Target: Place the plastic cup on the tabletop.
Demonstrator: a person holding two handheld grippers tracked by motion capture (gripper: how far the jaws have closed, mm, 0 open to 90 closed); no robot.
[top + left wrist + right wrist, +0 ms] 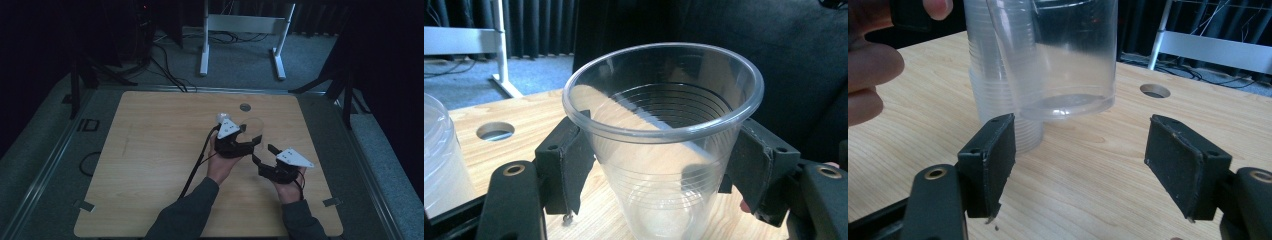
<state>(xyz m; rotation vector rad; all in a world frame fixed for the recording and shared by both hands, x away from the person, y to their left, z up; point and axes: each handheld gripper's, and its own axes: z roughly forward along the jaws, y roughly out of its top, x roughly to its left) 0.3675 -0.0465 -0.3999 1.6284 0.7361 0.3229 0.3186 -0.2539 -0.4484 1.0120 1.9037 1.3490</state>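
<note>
L tool (659, 200) is clamped on a clear plastic cup (664, 145): in the left gripper view both black pads (569, 165) press the cup's sides just under its rim, cup upright, mouth up, centre of frame. In the high view the same tool (248, 141) sits centre-right of the frame, w/ the cup (254, 129) just above it and the person's left hand (222, 162) below.

R tool (1080, 160) is wide open, nothing between the jaws; bare wood shows in the gap. In the right gripper view the held cup (1073, 60) hangs upper centre, its base a bit clear of the worktop (1088, 185). Beside it, left, a stack of clear cups (998, 95) stands upright on the wood; whether stack and held cup touch I can't tell. Fingers of the left hand (873, 75) show at the left edge.

In the high view the R tool (264, 155) lies lower right of the L one, near it, not touching the cup. A round hole (244, 107) in the worktop (150, 150) sits above both, toward the top edge of the board. A white frame stand (245, 30) is on the floor at top centre.
</note>
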